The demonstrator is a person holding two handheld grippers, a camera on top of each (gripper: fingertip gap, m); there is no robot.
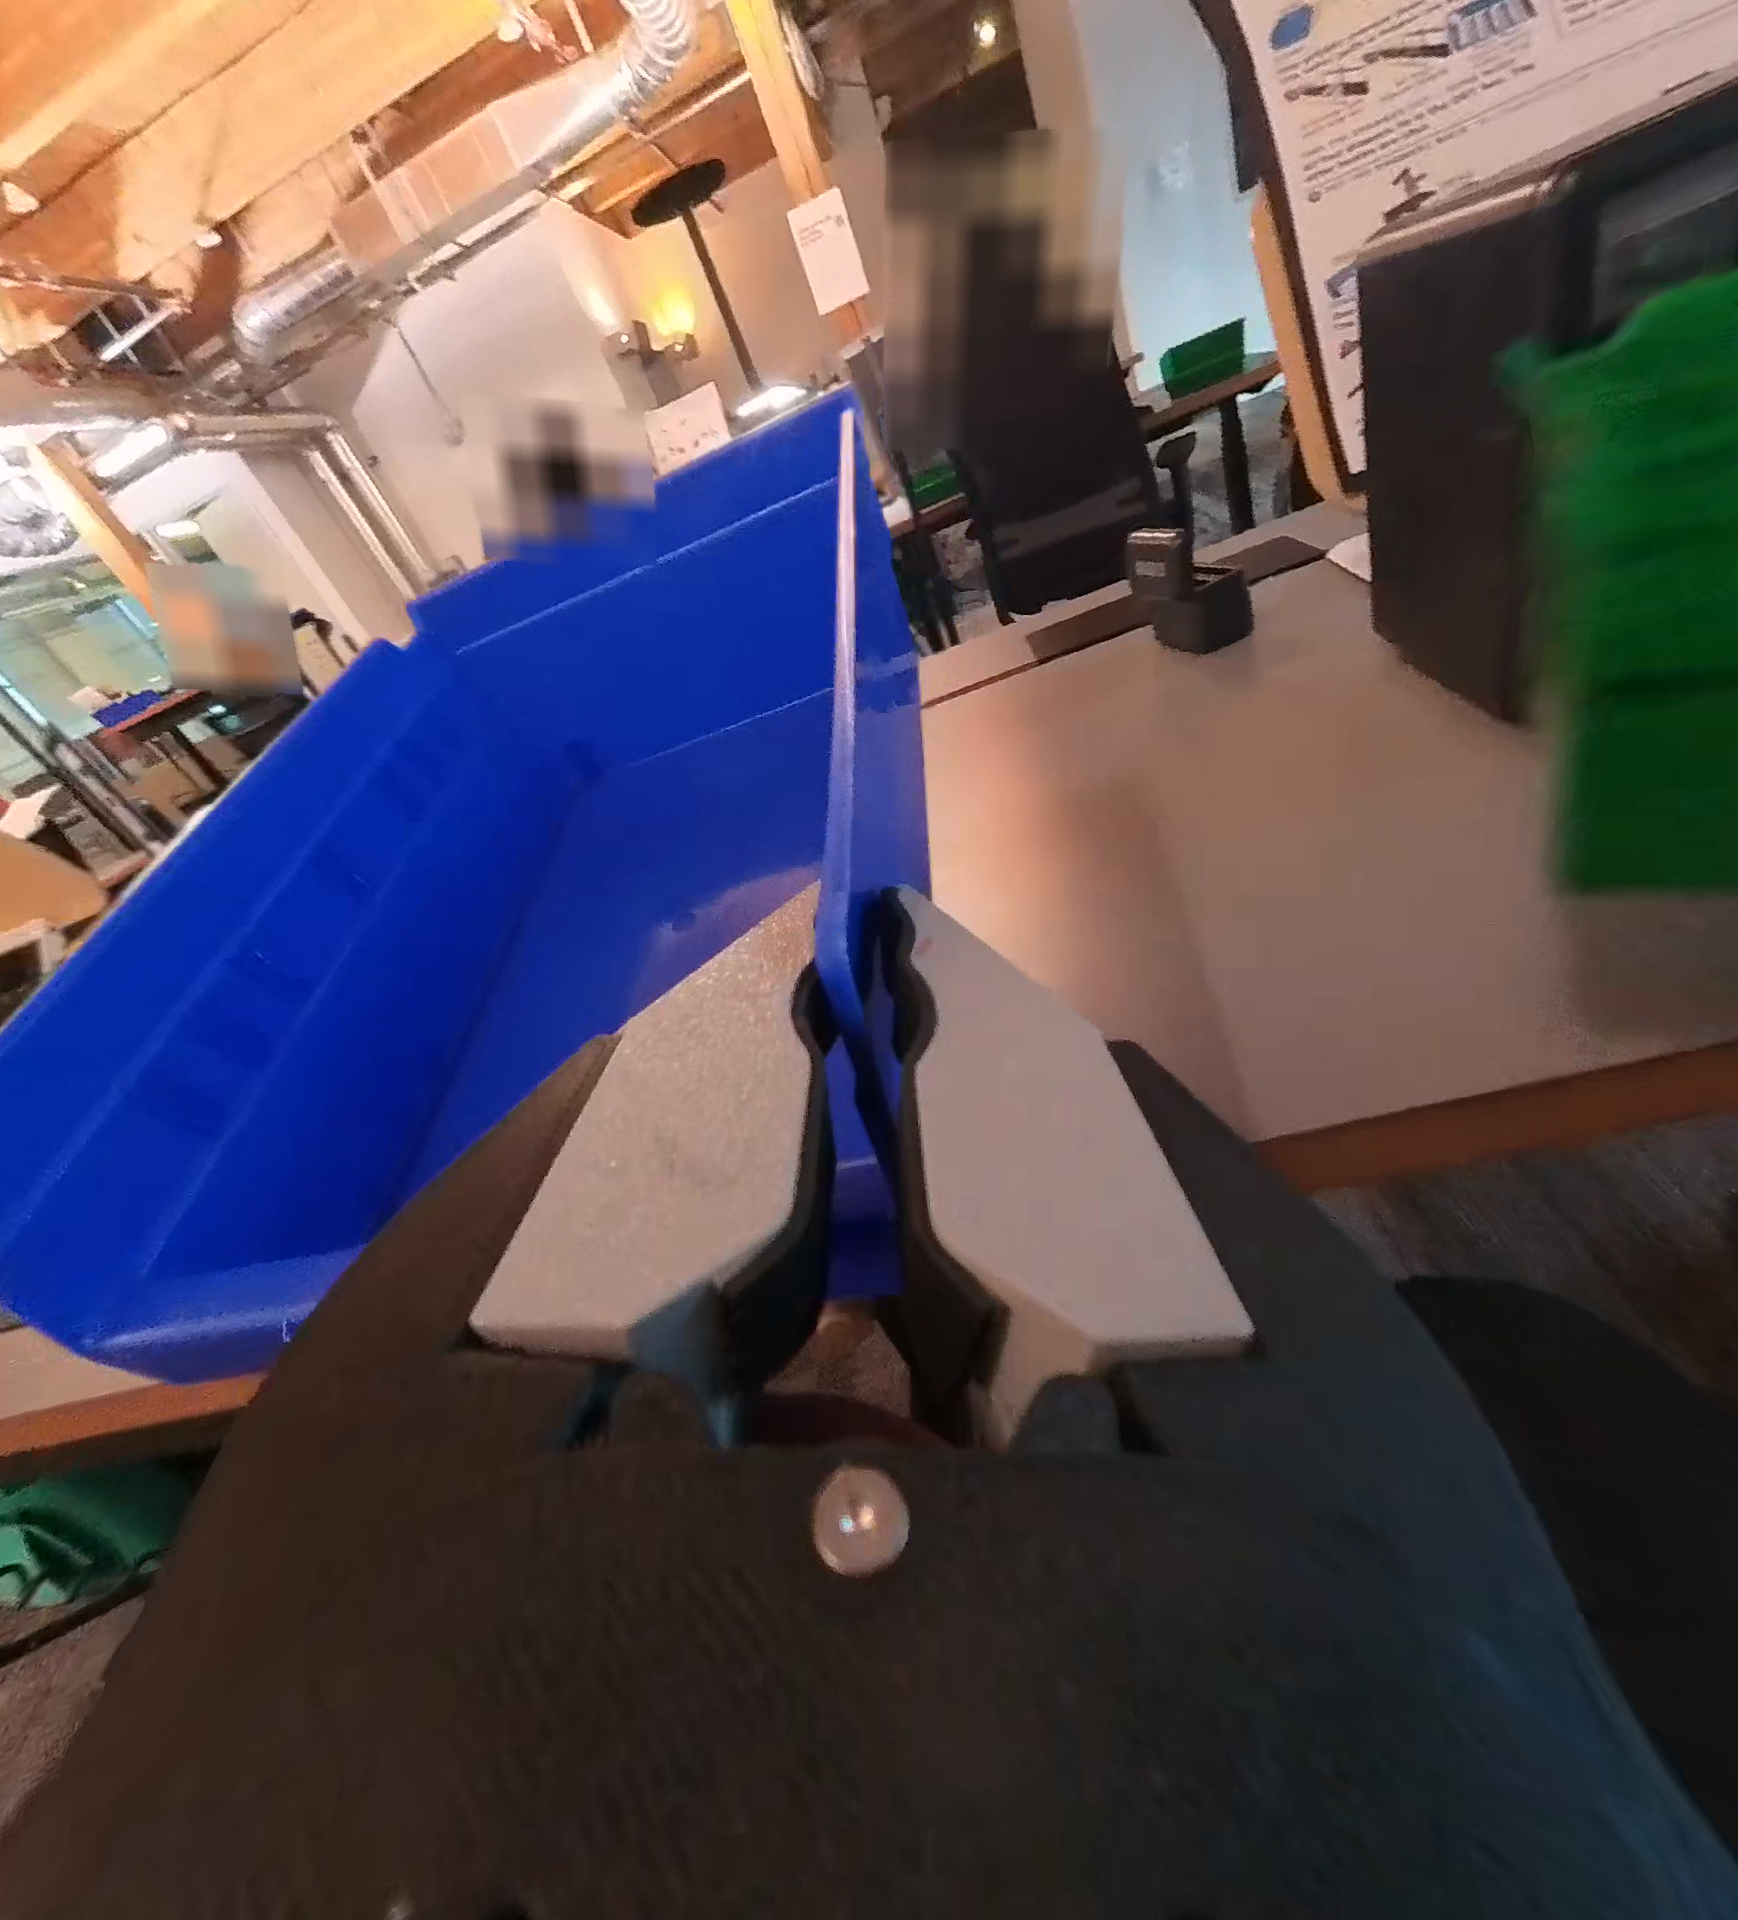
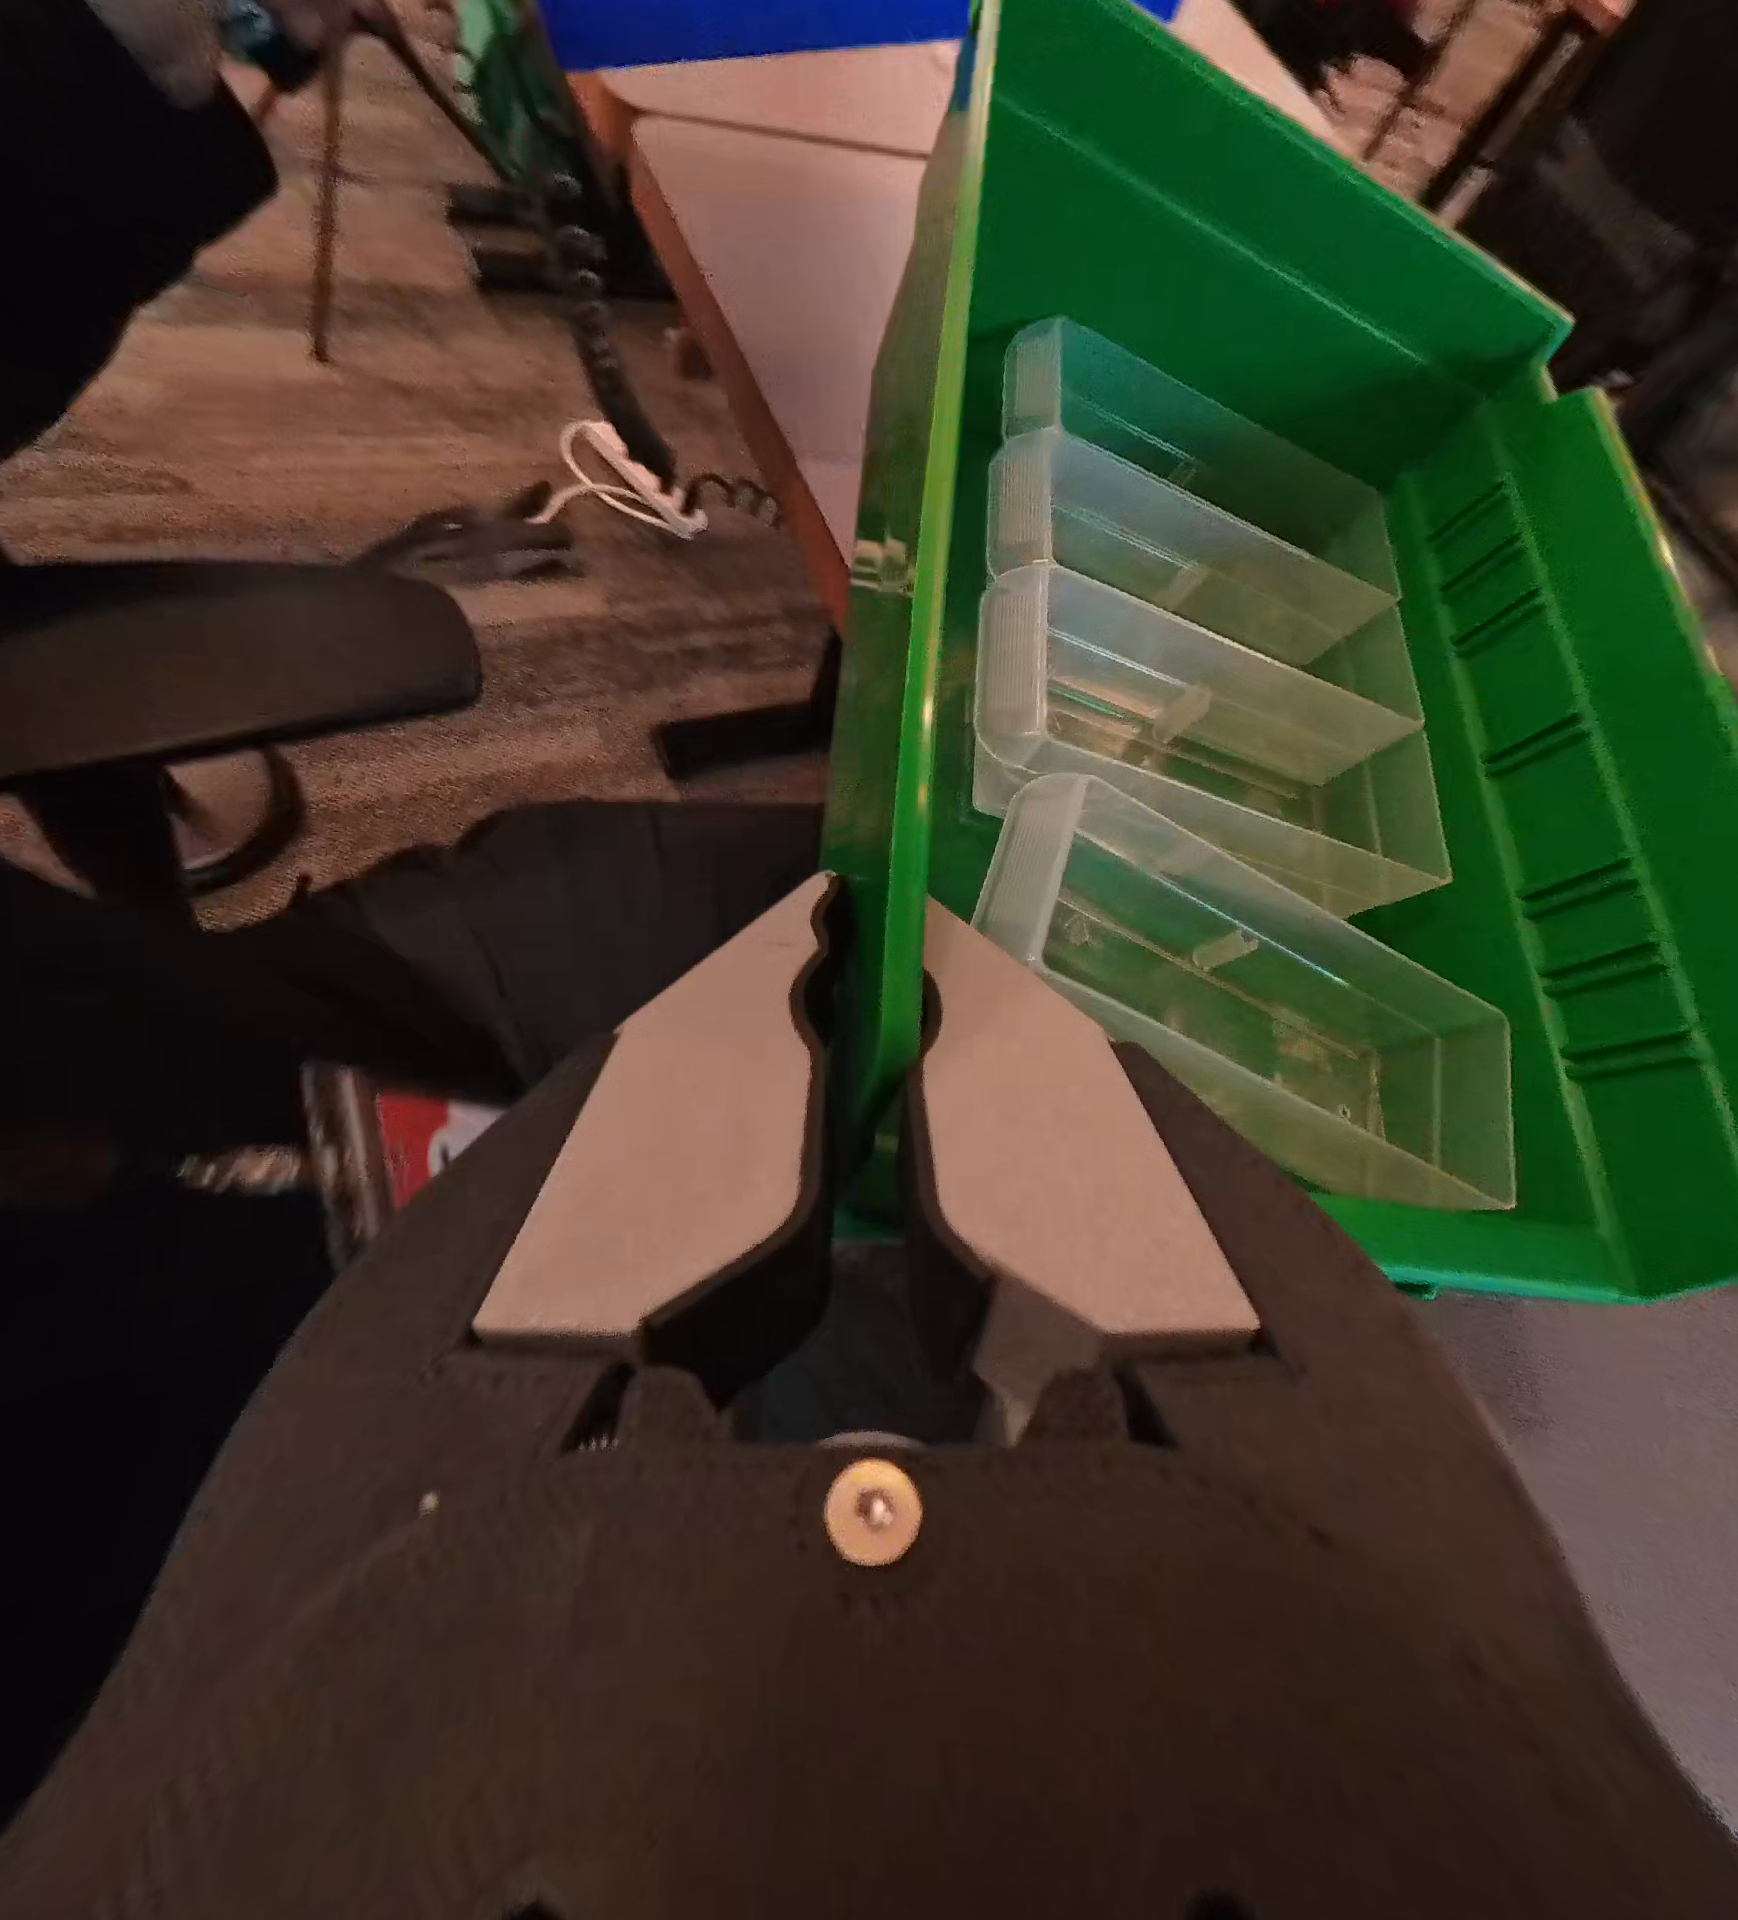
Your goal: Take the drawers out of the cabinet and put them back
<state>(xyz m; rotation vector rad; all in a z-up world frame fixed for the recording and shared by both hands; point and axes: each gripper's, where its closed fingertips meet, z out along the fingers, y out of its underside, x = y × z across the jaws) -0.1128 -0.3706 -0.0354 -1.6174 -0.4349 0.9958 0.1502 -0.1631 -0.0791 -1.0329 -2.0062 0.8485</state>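
My left gripper is shut on the near side wall of an empty blue bin and holds it tilted above the table's front edge. My right gripper is shut on the side wall of a green bin, also lifted and tilted. Several clear plastic drawers lie side by side inside the green bin. The green bin shows blurred at the right of the left wrist view. A dark cabinet stands on the table behind it.
The grey table has a wooden front edge. A small dark holder stands on it beyond the blue bin. A black chair and cables are on the carpet left of the green bin. A poster board stands behind the cabinet.
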